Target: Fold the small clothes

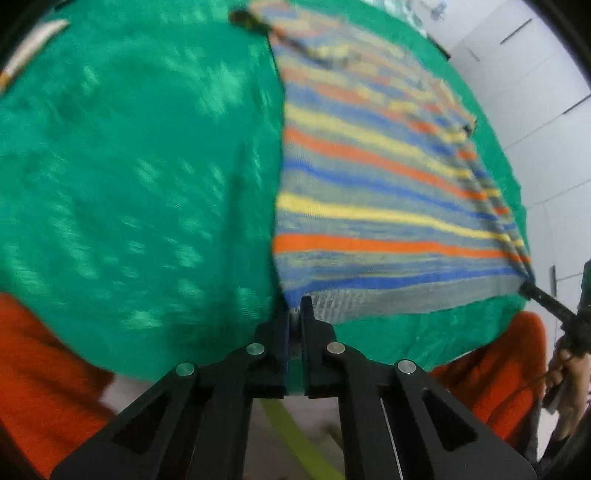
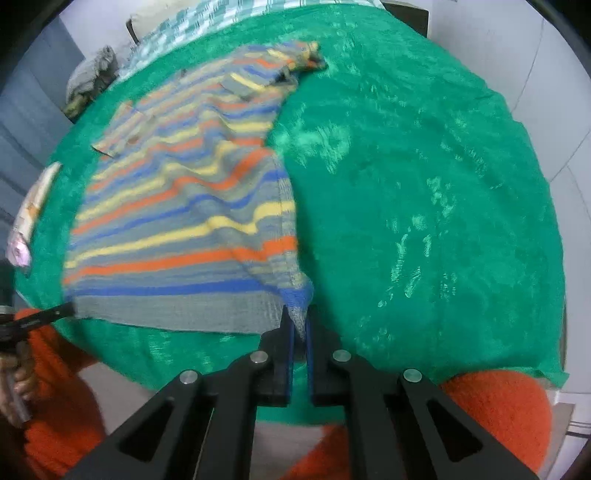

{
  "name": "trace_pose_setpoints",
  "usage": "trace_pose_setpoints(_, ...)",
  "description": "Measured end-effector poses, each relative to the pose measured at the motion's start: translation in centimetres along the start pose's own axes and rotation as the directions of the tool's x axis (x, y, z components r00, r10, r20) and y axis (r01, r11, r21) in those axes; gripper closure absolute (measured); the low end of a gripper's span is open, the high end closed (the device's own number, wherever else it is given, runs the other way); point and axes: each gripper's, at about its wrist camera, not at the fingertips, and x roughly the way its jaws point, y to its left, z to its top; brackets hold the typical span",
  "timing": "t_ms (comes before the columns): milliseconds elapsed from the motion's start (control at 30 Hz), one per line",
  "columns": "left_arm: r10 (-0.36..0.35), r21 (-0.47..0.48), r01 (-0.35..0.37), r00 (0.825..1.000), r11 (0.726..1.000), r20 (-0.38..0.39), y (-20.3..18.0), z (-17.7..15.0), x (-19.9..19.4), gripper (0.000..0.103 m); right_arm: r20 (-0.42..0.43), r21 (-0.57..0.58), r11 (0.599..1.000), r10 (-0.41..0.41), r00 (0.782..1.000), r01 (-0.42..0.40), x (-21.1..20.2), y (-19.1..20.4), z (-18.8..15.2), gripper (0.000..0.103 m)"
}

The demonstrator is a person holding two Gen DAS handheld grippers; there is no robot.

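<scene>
A small knitted sweater [image 1: 376, 192] with orange, yellow, blue and grey stripes lies on a green cloth [image 1: 129, 166]. My left gripper [image 1: 294, 306] is shut on the near left corner of its grey hem. My right gripper [image 2: 298, 314] is shut on the near right hem corner; the sweater [image 2: 177, 221] stretches away to the left of it. The right gripper also shows in the left wrist view [image 1: 532, 290] at the far hem corner, and the left gripper shows in the right wrist view [image 2: 62, 312]. A sleeve [image 2: 295, 59] lies folded over the far end.
The green cloth [image 2: 424, 203] covers the whole work surface. A white tube [image 2: 31, 214] lies at its left edge. A checked fabric [image 2: 192, 22] and a grey bundle [image 2: 92, 74] lie at the back. The person's orange clothing [image 2: 498, 417] is near the front edge.
</scene>
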Motion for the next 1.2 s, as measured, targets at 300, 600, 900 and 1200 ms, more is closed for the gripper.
trace_pose_setpoints(300, 0.324, 0.172, -0.315, 0.946, 0.933, -0.028, 0.7, -1.5, 0.4, 0.101, -0.163, -0.025, 0.998, 0.059, 0.985, -0.064, 1.0, 3.5, -2.0, 0.098)
trace_pose_setpoints(600, 0.367, 0.171, -0.35, 0.927, 0.921, -0.08, 0.1, -2.4, 4.6, 0.101, -0.28, -0.043, 0.999, -0.007, 0.96, -0.005, 6.3, 4.8, -4.1, 0.098)
trace_pose_setpoints(900, 0.379, 0.153, -0.364, 0.922, 0.919, -0.083, -0.1, -2.8, 6.5, 0.101, -0.294, -0.059, 0.998, -0.03, 0.955, 0.013, 8.1, 5.7, -3.4, 0.098)
trace_pose_setpoints(1200, 0.432, 0.176, -0.419, 0.901, 0.891, -0.042, -2.8, -4.1, 8.3, 0.1, -0.278, -0.035, 0.999, -0.019, 0.96, 0.01, 8.7, 5.5, -3.9, 0.098)
